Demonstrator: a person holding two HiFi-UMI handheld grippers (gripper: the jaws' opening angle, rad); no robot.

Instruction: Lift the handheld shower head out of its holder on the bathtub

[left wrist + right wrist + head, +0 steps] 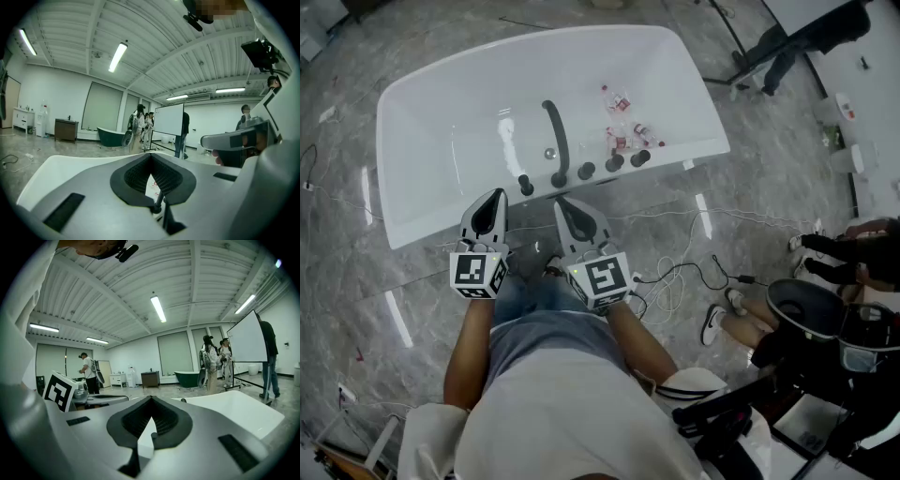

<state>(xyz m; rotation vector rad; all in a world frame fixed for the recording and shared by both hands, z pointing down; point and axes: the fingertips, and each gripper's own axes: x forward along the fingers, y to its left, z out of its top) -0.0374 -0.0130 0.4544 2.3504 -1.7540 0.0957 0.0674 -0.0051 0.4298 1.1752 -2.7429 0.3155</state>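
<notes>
Along bathtub (422, 223) near rim: shower head (526, 184) stood upright, seemingly the leftmost fitting;
Left claw (499, 194): sat nearer, straight behind it; closed, empty;
Right claw (561, 202): sat further right along rim; closed, empty

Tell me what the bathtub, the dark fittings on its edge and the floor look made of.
Bathtub: glossy white, probably acrylic or enamel; lamp glare streaks its inside.
Fittings: matte dark metal, likely; no shine, too small to be sure.
Floor: polished grey stone or stone-look tile; pale veins, bright reflections.
</notes>
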